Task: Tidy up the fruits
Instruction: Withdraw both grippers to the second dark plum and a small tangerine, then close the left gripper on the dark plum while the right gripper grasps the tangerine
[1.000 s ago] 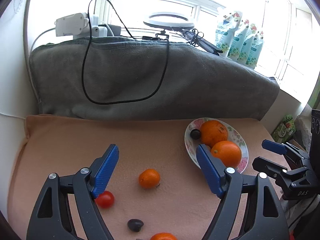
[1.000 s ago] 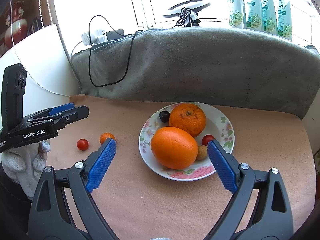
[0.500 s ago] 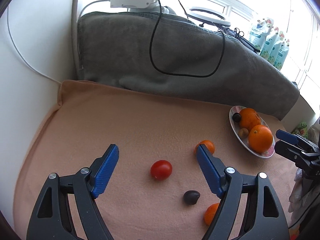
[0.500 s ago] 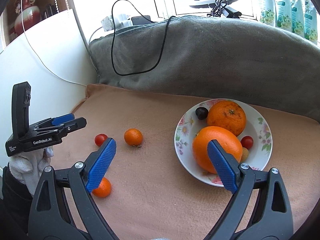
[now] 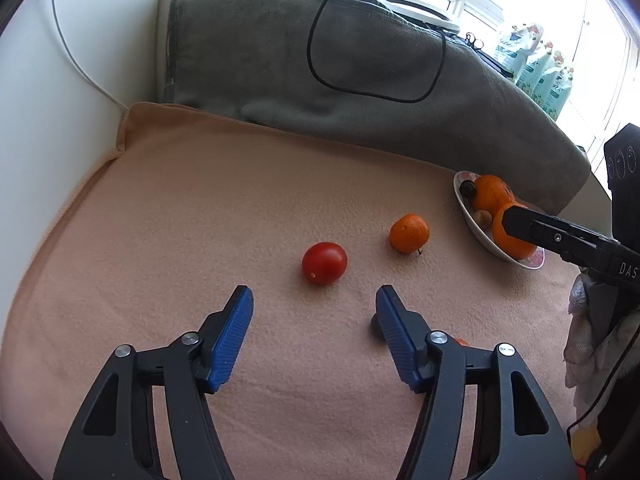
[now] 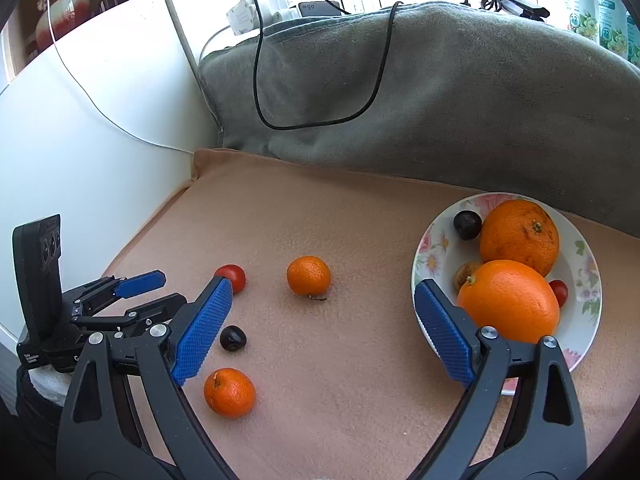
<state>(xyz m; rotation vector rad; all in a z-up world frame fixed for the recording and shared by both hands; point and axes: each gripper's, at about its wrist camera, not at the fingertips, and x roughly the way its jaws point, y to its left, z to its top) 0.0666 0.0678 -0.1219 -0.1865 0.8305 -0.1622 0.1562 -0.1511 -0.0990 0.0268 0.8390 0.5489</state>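
Closing in on small round red tomato (image 5: 324,263), left gripper (image 5: 314,312) jaws just narrowed, nothing between them.
Tomato sits loose on peach cloth (image 5: 200,220) beyond the tips; right gripper (image 6: 322,312) spread wide, empty; dark fruit by left fingertip mostly hidden, probably a plum.

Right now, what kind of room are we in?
Probably a living space at home, beside a bright window: a peach blanket covers the surface, a floral plate holds fruit, and a grey towel drapes over something under a charger cable.
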